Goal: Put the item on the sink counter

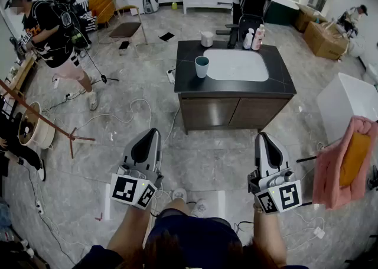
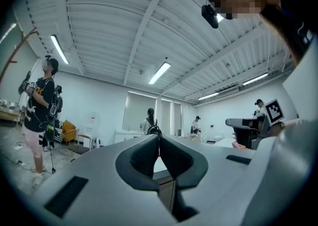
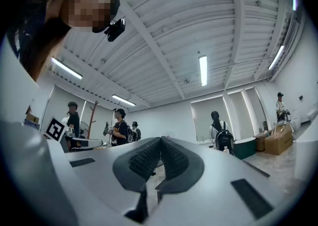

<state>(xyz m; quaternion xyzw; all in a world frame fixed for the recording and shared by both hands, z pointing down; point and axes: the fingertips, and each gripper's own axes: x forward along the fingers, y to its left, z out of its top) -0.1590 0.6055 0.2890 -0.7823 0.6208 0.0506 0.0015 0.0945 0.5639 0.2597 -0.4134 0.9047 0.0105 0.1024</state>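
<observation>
Sink counter (image 1: 280,81) bottles (image 1: 254,38): labels illegible

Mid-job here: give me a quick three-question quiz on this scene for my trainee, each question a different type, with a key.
1. True or false: the left gripper is holding something.
2. Multiple choice: in the head view, where on the sink counter does the teal cup stand? A) on the dark top, left of the white basin; B) inside the basin; C) at the right edge.
3. Short answer: how do the jaws of the right gripper stand, and what is between them?

Key:
1. False. Its jaws are together and it holds nothing.
2. A.
3. They are closed together, with nothing between them.
</observation>
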